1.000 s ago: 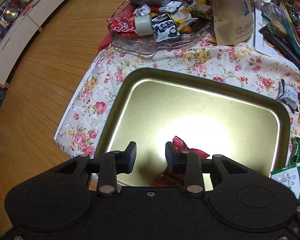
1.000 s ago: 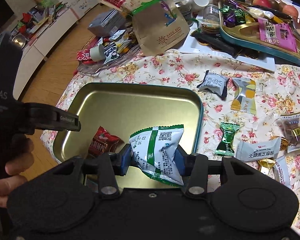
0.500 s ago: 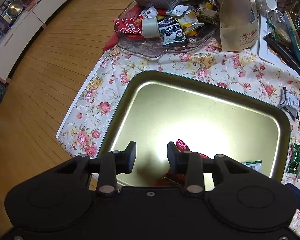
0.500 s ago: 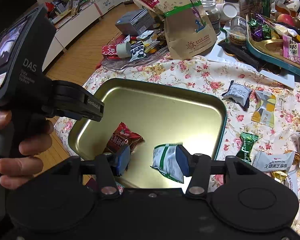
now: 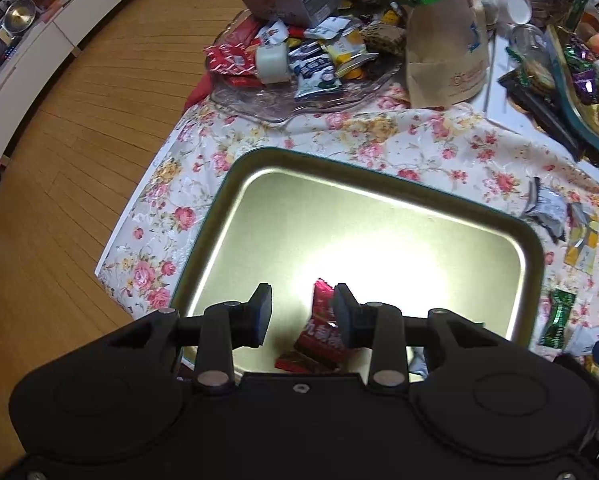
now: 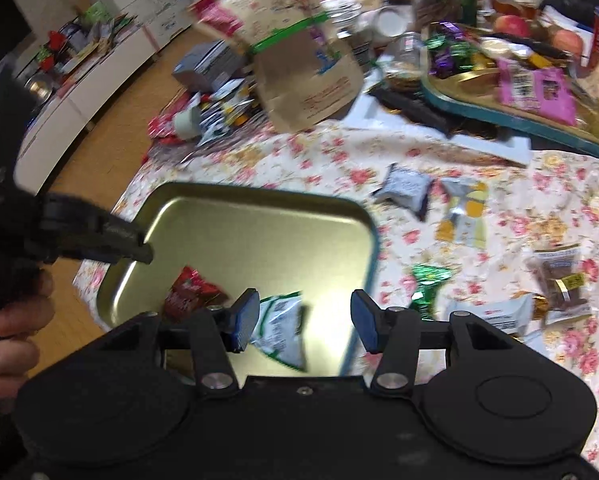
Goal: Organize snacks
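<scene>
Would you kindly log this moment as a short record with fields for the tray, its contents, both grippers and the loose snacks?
tray: gold metal tray on the floral tablecloth
in tray: red snack packet; white-and-green snack packet
left gripper: open, holding nothing, over the tray's near edge
right gripper: open, holding nothing, white-and-green packet lying below it
loose on cloth: green candy, grey packet, yellow-and-silver packet
</scene>
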Available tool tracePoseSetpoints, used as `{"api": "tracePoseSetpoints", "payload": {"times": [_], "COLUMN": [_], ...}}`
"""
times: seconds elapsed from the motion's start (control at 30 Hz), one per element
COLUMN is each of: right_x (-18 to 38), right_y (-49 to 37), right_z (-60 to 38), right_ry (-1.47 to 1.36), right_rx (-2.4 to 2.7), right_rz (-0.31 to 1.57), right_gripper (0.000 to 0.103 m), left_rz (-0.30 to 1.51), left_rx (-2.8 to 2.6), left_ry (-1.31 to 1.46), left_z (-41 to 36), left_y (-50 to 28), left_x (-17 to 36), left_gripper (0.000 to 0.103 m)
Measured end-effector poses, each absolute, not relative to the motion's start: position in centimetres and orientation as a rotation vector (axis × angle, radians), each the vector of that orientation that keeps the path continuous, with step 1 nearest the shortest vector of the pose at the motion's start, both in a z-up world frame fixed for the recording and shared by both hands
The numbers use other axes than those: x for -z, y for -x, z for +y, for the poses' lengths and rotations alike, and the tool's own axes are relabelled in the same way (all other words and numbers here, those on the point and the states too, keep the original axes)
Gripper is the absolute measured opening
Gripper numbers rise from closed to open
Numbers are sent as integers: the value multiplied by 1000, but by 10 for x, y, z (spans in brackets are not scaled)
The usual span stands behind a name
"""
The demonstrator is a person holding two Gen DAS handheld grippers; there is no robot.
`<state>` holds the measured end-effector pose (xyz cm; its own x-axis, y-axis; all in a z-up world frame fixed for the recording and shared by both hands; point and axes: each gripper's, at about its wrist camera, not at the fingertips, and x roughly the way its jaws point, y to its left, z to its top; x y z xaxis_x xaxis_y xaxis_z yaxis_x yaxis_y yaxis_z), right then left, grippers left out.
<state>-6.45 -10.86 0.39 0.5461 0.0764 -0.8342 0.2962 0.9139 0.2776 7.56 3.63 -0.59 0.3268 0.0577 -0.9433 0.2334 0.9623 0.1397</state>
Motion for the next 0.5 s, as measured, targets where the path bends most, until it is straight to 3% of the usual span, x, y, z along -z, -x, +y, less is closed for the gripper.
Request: {"api": "tracePoseSetpoints", "payload": {"times": [0.3, 0.5], "right_x": [13, 25], "right_y": [78, 43], "right_z": [-200, -220], "right_ry": [-534, -530], "right_rx": [446, 461], "right_rz": [945, 936], "right_gripper": [54, 54], "left_rz": [1242, 1248], "left_rx": [274, 369], "left_ry": [-223, -193], "left_z": [-10, -28], "left_y": [-58, -49], "left_x": [-26, -42], "left_gripper": [45, 45]}}
